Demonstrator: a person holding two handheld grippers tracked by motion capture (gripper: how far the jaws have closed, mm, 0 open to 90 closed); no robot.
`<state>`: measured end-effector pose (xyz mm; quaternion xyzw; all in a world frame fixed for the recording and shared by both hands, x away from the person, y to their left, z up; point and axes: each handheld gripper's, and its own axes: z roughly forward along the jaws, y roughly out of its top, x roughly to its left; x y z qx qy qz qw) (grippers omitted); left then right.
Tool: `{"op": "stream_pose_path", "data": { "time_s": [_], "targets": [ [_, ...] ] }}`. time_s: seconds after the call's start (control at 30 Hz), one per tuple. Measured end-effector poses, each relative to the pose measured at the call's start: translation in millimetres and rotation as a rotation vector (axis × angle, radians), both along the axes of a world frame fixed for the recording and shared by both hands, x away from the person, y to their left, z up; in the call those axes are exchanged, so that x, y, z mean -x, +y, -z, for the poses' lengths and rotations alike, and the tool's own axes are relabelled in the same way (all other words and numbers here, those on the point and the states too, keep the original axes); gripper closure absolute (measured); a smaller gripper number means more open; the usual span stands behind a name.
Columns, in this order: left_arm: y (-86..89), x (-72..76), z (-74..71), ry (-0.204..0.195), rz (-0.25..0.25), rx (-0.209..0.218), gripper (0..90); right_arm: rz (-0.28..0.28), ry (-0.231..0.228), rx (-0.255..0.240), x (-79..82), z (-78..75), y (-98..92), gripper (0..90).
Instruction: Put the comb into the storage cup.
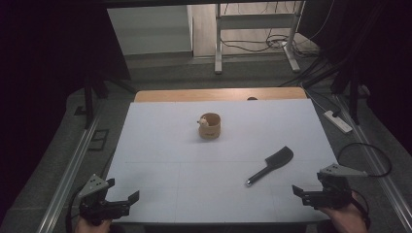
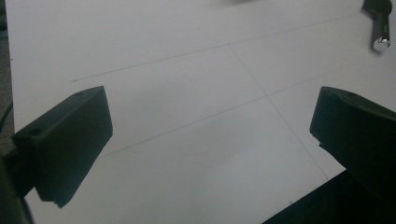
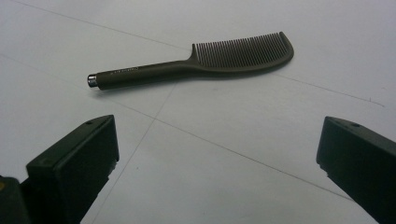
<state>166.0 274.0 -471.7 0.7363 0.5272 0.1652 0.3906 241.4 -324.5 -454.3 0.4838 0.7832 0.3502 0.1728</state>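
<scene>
Comb (image 3: 196, 63) flat on white table (image 1: 160, 145), just ahead of wide-open, empty right gripper (image 3: 217, 163); left gripper (image 2: 210, 140) likewise open.

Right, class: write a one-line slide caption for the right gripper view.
Open right gripper faces a dark comb lying flat on the white table, nothing between its jaws.

I see a dark comb (image 3: 196, 63) lying flat on the white counter (image 1: 160, 165), right of centre in the high view. Its handle with the silver tip points lower left, its toothed head upper right, teeth facing away from me.
</scene>
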Motion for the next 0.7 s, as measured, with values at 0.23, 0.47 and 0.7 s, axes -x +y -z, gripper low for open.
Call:
{"op": "stream_pose_path", "data": {
  "time_s": [0.23, 0.47, 0.7],
  "targets": [
    [2.2, -1.3, 0.7, 0.013, 0.014, 0.016, 0.0, 0.000, -0.004, 0.017, 0.3, 0.0, 1.7, 0.0],
    [3.4, -0.3, 0.8, 0.013, 0.020, 0.028, 0.0, -0.005, 0.011, 0.019, -1.8, 0.6, 2.7, 0.0],
    [4.1, -0.5, 1.1, 0.016, 0.027, 0.038, 0.1, -0.001, 0.009, 0.022, -2.0, 0.6, 2.9, 0.0]
  ]
}}
